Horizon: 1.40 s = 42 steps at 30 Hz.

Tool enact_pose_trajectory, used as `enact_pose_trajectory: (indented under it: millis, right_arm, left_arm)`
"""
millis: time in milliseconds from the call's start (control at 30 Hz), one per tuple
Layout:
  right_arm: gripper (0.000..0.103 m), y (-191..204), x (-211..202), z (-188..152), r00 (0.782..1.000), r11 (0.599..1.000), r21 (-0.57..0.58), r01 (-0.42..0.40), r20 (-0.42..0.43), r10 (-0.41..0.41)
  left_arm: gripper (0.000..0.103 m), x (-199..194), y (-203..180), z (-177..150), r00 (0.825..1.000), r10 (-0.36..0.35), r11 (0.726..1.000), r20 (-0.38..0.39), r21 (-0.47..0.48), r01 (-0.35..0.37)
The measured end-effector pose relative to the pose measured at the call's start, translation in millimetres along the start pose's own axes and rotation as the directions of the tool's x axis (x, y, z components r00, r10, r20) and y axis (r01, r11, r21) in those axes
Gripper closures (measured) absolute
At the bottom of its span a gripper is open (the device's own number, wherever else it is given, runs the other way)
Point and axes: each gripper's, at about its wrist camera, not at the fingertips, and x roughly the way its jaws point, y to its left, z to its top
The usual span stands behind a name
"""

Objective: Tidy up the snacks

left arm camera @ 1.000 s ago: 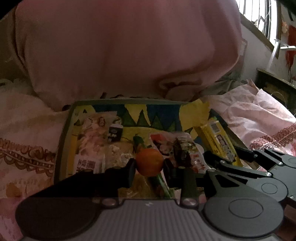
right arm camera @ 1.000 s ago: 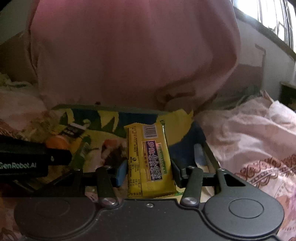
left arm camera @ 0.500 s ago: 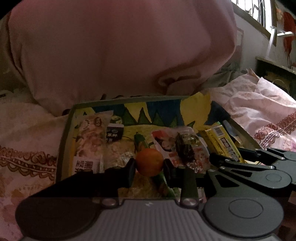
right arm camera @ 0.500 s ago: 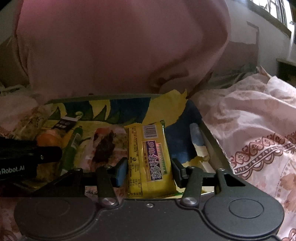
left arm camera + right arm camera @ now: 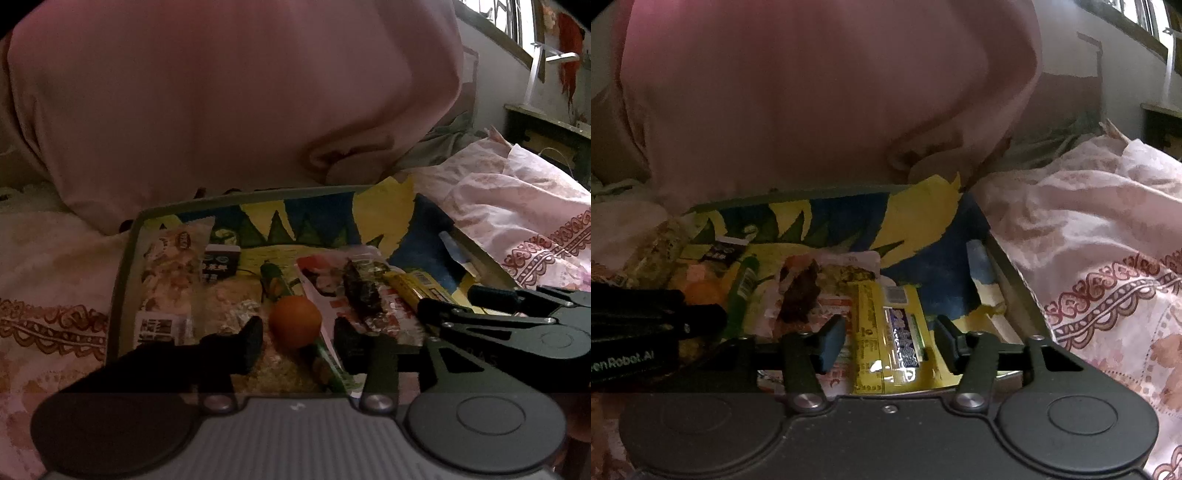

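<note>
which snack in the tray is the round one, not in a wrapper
The orange fruit, sitting between the open fingers of the left gripper. It is round and bare; the others in the tray, like the yellow bar, are flat wrapped packets.

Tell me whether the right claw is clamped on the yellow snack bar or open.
Open. The right claw has gaps on both sides of the yellow snack bar, which lies in the tray.

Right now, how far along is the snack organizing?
Looks mostly done: several snack packs lie in the tray, including the orange and the yellow packet. In hand: nothing; the left claw and right claw stand open around those two. Left: probably just pulling the claws away.
</note>
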Motion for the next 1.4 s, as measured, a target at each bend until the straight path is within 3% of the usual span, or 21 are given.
enact_pose_trajectory:
  millis: [267, 567, 700, 933, 1400]
  right_arm:
    - [0.021, -3, -23, 14, 0.998, 1.0, -0.008, 0.013, 0.064, -0.012]
    - [0.006, -9, -68, 36, 0.987, 0.999, 0.034, 0.023, 0.16, -0.028]
    - [0.001, -9, -93, 41, 0.98, 0.999, 0.038, 0.029, 0.196, -0.036]
    - [0.001, -10, -137, 45, 0.967, 0.999, 0.018, 0.05, 0.249, -0.053]
    - [0.001, -16, -206, 25, 0.963, 0.997, 0.058, 0.054, 0.261, -0.068]
  left_arm:
    - [0.02, -12, 5, 8, 1.0, 0.01, 1.0, 0.027, -0.027, -0.01]
    - [0.001, -53, 4, 28, 0.991, 0.06, 0.998, 0.118, -0.041, -0.056]
    - [0.001, -76, 2, 35, 0.985, 0.079, 0.996, 0.152, -0.043, -0.073]
    - [0.001, -114, 2, 37, 0.975, 0.104, 0.994, 0.197, -0.048, -0.097]
    - [0.0, -185, 14, 14, 0.966, 0.16, 0.986, 0.205, -0.072, -0.148]
